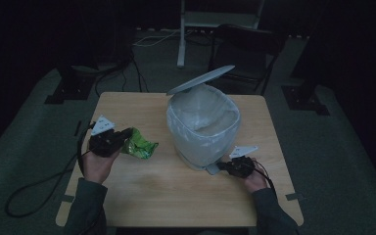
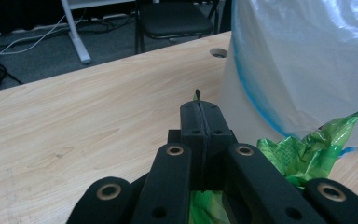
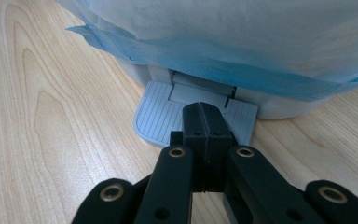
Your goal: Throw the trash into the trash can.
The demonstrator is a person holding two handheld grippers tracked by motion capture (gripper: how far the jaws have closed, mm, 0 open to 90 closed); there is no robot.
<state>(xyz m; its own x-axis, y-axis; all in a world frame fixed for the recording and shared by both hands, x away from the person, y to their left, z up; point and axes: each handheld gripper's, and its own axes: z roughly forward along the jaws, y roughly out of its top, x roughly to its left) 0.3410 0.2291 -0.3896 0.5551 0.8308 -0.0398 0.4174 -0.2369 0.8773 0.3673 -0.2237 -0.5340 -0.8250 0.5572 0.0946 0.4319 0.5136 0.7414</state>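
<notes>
Left gripper [image 2: 199, 105] clamped on green wrapper [image 1: 139, 145], at 9 o'clock from bin [image 1: 203, 128]. Right gripper [image 3: 200, 114] jaws together, tips on pedal [image 3: 156, 122] at bin's 6 o'clock. Lid [image 1: 200, 79] up. Bag [image 2: 307, 60] blocks view beyond wrapper. Chair [image 1: 247, 49] behind table [image 1: 176, 191].

Looks like a lab/recording rig room: dark surround, lone wooden desk [image 1: 142, 191] on grey carpet, cables [image 1: 122, 73] across floor, stand legs [image 1: 181, 34], office chair [image 1: 245, 49] behind.
</notes>
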